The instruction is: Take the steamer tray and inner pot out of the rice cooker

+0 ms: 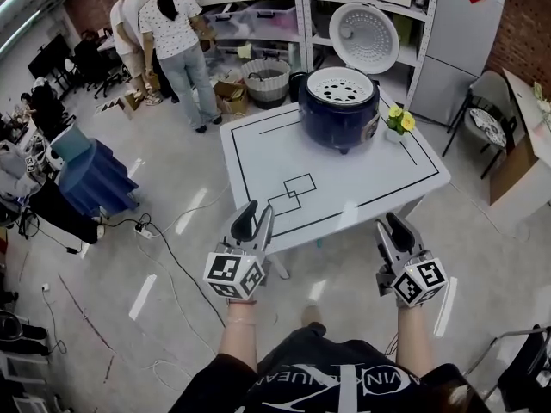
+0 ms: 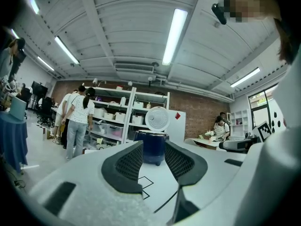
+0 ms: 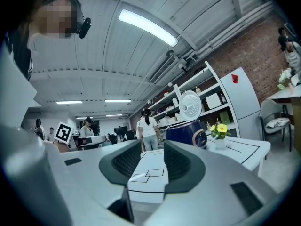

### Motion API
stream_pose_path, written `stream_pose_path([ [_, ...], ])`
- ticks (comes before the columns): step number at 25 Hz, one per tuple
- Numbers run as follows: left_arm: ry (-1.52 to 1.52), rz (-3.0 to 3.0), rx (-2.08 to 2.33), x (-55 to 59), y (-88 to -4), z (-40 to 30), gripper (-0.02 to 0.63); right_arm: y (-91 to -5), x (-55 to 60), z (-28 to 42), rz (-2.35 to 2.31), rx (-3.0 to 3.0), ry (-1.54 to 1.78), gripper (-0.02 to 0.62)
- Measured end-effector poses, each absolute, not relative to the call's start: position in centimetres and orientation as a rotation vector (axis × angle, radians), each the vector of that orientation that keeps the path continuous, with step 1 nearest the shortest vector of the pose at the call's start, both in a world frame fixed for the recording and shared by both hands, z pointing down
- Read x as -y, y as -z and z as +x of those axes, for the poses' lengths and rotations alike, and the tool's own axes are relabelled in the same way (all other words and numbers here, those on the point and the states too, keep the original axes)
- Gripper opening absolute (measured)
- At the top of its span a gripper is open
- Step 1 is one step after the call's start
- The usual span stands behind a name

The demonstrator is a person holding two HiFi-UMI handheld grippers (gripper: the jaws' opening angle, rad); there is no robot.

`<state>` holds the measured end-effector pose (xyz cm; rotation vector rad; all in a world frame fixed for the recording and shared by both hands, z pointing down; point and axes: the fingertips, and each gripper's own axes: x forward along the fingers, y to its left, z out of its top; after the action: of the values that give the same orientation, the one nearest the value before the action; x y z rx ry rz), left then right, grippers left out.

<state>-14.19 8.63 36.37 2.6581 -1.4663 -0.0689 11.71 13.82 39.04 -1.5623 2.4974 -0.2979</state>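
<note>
Two grippers, head view: left gripper (image 1: pixel 256 214) and right gripper (image 1: pixel 392 227) are hovering level, short of the near edge of the table (image 1: pixel 344 200), both well apart from the cooker (image 1: pixel 338 110).
Cooker, head view: it is sitting at the table's far side, with its lid (image 1: pixel 365 35) standing open behind it, away from the person.
Tray, head view: the tray (image 1: pixel 339 84), white and perforated, is resting in the cooker's open top; the pot is lying hidden beneath it.
Bearing: the cooker is lying straight ahead, between the two grippers' lines and a little toward the right one; by my judgement the right hand is sitting slightly nearer.
Jaws, left gripper view: they are standing apart and holding nothing; the cooker (image 2: pixel 151 147) is showing far off through the gap.
Jaws, right gripper view: they are standing apart, empty; the cooker (image 3: pixel 186 132) is showing just right of the gap, with flowers (image 3: pixel 218 129) beside it.
Next move, judged: both hands are needing to cross the table, then come at the round tray from above, since the lid is blocking the far side.
</note>
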Motion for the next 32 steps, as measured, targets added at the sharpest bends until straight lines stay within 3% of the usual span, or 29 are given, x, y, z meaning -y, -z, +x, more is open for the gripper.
stream_pose_path([
  [16, 0.066, 2.682, 1.458, 2.4, -37.0, -14.5, 0.114, -39.7, -3.3, 11.1, -1.584, -2.485, 0.272, 0.147],
  [32, 0.080, 2.698, 1.388, 12.5, -36.4, -6.5, 0.114, -38.0, 7.4, 17.4, -1.599, -2.484, 0.239, 0.147],
])
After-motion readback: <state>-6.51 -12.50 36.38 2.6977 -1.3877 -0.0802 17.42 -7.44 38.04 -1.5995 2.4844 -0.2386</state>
